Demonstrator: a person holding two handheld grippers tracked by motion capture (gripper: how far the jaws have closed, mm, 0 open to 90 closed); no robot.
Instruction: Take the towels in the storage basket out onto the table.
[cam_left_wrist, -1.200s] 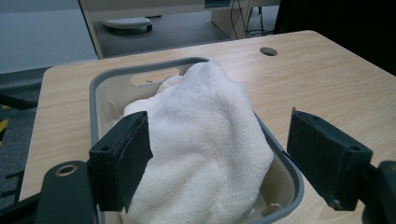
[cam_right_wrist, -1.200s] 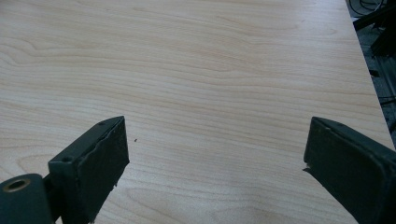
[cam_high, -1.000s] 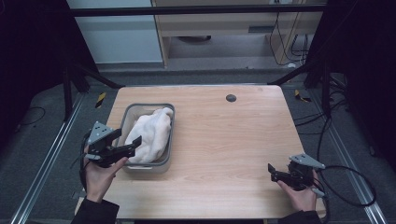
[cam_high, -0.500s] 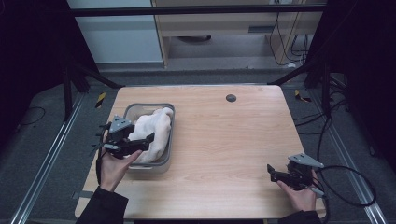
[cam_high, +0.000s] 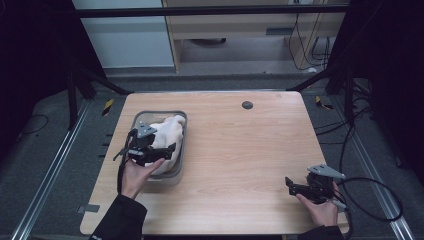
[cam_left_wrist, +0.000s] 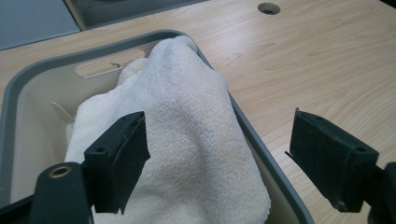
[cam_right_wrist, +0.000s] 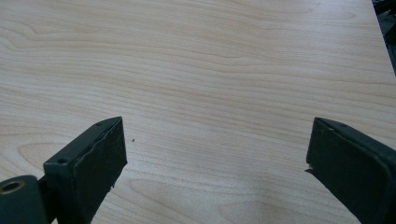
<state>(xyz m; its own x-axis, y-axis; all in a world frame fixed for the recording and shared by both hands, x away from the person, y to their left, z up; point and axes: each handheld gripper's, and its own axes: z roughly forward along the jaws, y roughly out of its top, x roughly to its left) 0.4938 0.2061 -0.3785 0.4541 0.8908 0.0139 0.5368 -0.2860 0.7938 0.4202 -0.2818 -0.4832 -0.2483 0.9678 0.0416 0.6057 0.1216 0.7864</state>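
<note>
- The left gripper (cam_high: 159, 150) hovers over the grey tub (cam_high: 180, 150), its jaws spread wide with nothing between them; one jaw sits above the white towel (cam_left_wrist: 187, 135), the other beyond the tub's rim above the wooden table (cam_high: 240, 150).
- The towel lies heaped inside the tub, spilling up against the rim.
- The right gripper (cam_high: 295, 189) rests well away from the tub at the table's near right corner, jaws gaping, empty.
</note>
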